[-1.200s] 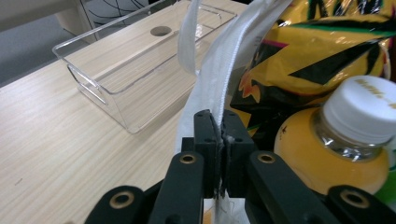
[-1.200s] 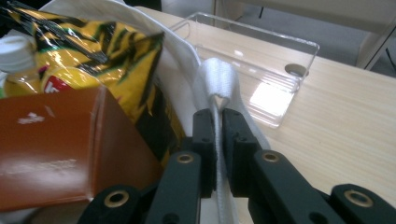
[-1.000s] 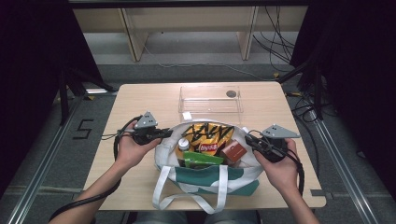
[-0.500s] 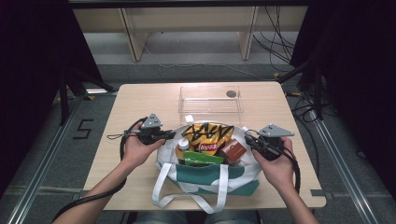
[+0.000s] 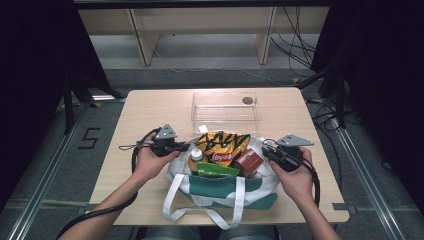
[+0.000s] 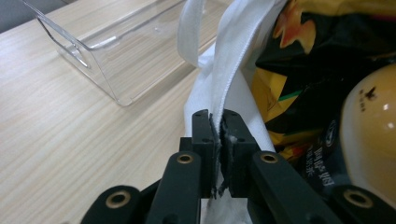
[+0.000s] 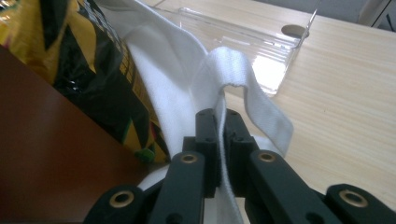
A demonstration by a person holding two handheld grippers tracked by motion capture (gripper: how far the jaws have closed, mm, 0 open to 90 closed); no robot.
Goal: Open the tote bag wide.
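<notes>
Both tools (image 6: 217,122) (image 7: 220,122) on bag rim (image 5: 186,150)

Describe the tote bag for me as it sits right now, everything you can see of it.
The tote bag is white cloth with a teal band and white strap handles drooping over the table's near edge. It sits open and upright, stuffed with a chip bag, bottle and brown box. The left claw and right claw each pinch its white rim on opposite sides.

Bright even overhead light, dark surroundings, soft shadows, blurred close foregrounds
</notes>
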